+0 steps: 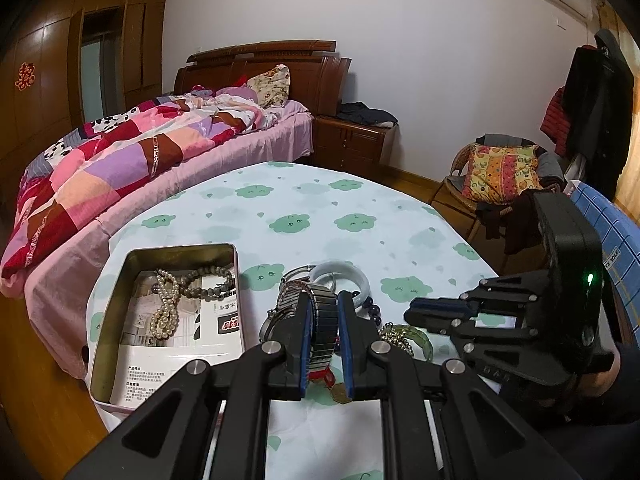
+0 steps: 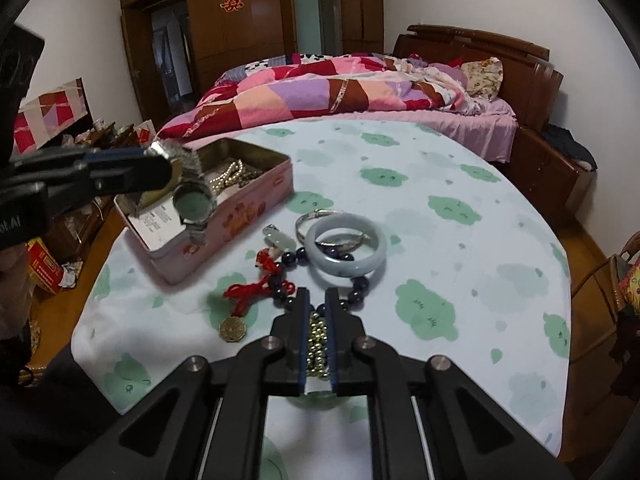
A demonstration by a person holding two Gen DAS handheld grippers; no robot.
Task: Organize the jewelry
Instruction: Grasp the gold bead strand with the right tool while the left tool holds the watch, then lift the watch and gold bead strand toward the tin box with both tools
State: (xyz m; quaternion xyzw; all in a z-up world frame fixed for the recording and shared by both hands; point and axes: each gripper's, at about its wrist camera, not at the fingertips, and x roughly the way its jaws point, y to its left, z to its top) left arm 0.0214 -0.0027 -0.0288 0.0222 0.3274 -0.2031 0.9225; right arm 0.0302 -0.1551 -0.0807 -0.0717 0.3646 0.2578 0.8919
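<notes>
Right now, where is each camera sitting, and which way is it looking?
Left wrist view: rides the left gripper, looking across the table to the bed's headboard; its fingers clamp a silver metal wristwatch, and the right gripper shows at the right side.
Right wrist view: rides the right gripper, looking across the table to the wardrobe; its fingers pinch gold beads, and the left gripper shows at the left side.
Shared: the pink metal tin, pale jade bangle, watch.
</notes>
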